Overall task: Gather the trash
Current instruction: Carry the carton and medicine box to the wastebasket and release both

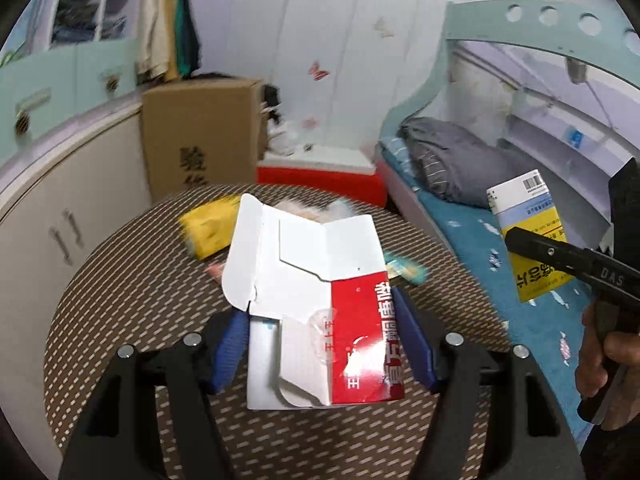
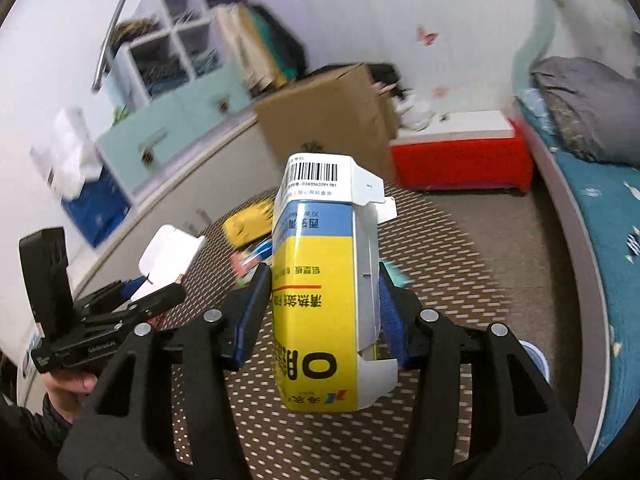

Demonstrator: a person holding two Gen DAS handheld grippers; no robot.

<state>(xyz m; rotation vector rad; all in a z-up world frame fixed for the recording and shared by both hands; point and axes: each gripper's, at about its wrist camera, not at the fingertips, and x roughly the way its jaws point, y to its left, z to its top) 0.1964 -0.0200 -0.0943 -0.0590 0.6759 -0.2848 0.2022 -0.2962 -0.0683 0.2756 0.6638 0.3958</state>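
In the left wrist view my left gripper (image 1: 324, 344) is shut on a red and white carton (image 1: 320, 272) with its flaps open, held above a round brown patterned table (image 1: 140, 292). In the right wrist view my right gripper (image 2: 320, 316) is shut on a yellow and blue medicine box (image 2: 312, 280), barcode end pointing away, blue pads pressed on both sides. That box (image 1: 532, 232) also shows at the right of the left view, above the bed. On the table lie a yellow packet (image 1: 208, 232), a teal wrapper (image 1: 408, 270) and other blurred scraps.
Behind the table stand a large cardboard box (image 1: 200, 132) and a red and white box (image 1: 320, 176). White cabinets (image 1: 52, 200) run along the left. A bed with a blue sheet (image 1: 472, 240) and a grey blanket (image 1: 448, 156) lies to the right. A person's hand (image 1: 604, 356) grips the right tool.
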